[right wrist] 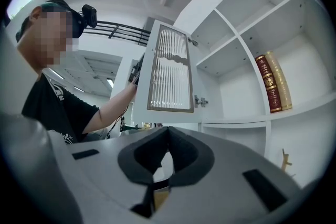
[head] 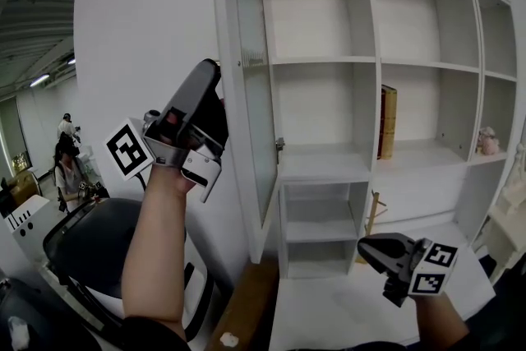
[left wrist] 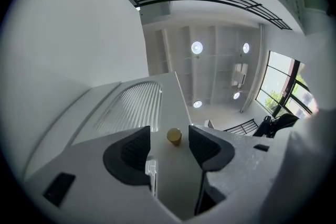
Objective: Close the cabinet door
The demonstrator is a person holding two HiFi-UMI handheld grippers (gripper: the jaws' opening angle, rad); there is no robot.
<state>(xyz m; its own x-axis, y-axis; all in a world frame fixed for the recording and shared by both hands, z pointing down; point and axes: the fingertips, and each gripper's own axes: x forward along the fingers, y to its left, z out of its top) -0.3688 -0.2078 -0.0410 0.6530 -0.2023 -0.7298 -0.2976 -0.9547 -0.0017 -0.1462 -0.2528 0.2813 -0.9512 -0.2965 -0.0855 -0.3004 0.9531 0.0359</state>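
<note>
The white cabinet door [head: 251, 94] with its ribbed glass pane stands swung out from the cabinet [head: 370, 62], edge-on in the head view. My left gripper [head: 215, 76] is raised against the door's outer side and points upward. In the left gripper view its jaws [left wrist: 170, 136] are open, and the door's narrow edge [left wrist: 173, 165] and a small brass knob [left wrist: 174, 136] lie between the pads without being pressed. My right gripper [head: 366, 247] hangs low in front of the lower shelves, shut and empty [right wrist: 167, 134]. The right gripper view shows the door [right wrist: 169, 78] from the front.
Two books [head: 388, 122] stand on a middle shelf and a small figurine [head: 488, 140] sits at the far right. A wooden piece [head: 374, 214] leans by the lower compartments. A black chair [head: 90, 247] and people [head: 66, 168] are at the left.
</note>
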